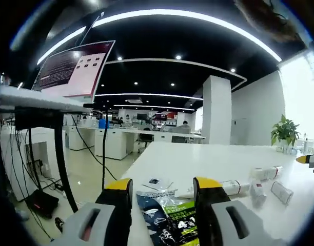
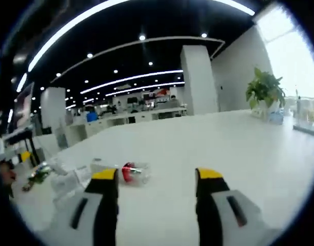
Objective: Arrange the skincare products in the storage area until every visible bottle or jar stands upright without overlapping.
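Observation:
My left gripper (image 1: 163, 184) stands open low over the white table (image 1: 208, 159), its yellow-tipped jaws either side of a dark sachet (image 1: 167, 215) with green and white print that lies flat. To the right, two white tubes (image 1: 265, 172) (image 1: 234, 187), a small white box (image 1: 258, 189) and a clear jar (image 1: 281, 192) all lie on their sides. My right gripper (image 2: 157, 174) is open with nothing between its jaws. Just beyond its left jaw, a clear bottle with a red cap (image 2: 134, 172) lies on its side. Pale sachets (image 2: 70, 179) lie to the left.
A yellow gripper tip (image 1: 306, 159) enters at the right edge of the left gripper view. A potted plant (image 2: 265, 89) stands at the table's far side, and a monitor (image 1: 75, 69) sits on a stand to the left. The table's left edge (image 1: 131, 169) drops to the floor.

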